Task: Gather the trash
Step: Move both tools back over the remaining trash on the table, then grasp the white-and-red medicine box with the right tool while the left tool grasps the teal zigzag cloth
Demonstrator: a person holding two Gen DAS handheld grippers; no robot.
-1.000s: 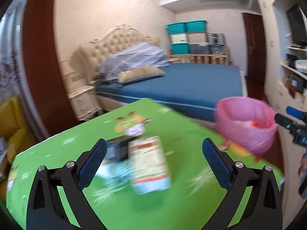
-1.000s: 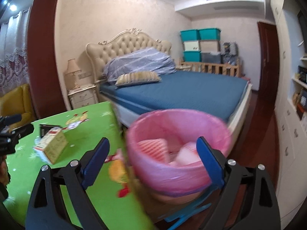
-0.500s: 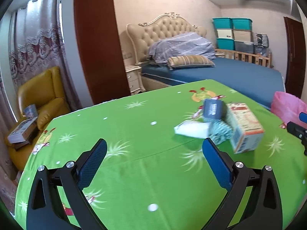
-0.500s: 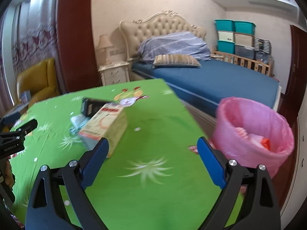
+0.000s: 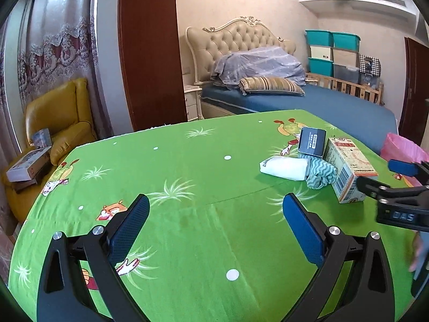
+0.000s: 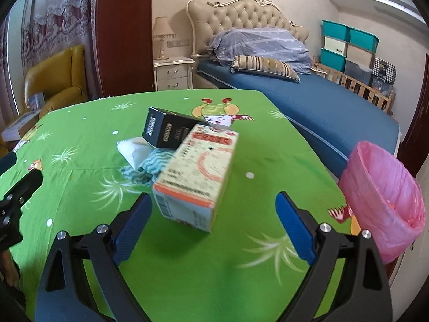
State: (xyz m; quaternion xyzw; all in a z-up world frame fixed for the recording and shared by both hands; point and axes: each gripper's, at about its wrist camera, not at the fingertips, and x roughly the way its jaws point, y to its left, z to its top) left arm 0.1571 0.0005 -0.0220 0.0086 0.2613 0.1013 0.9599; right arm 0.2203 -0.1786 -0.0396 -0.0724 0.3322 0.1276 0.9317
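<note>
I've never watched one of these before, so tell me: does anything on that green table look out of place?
Yes: a jumble of litter on the green table. A beige carton lies tipped against a black box, with a crumpled teal cloth and a white packet beside them, all outside the pink-lined bin.

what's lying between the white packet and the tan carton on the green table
A crumpled teal cloth lies between the white packet and the tan carton, clearest in the left wrist view.
</note>
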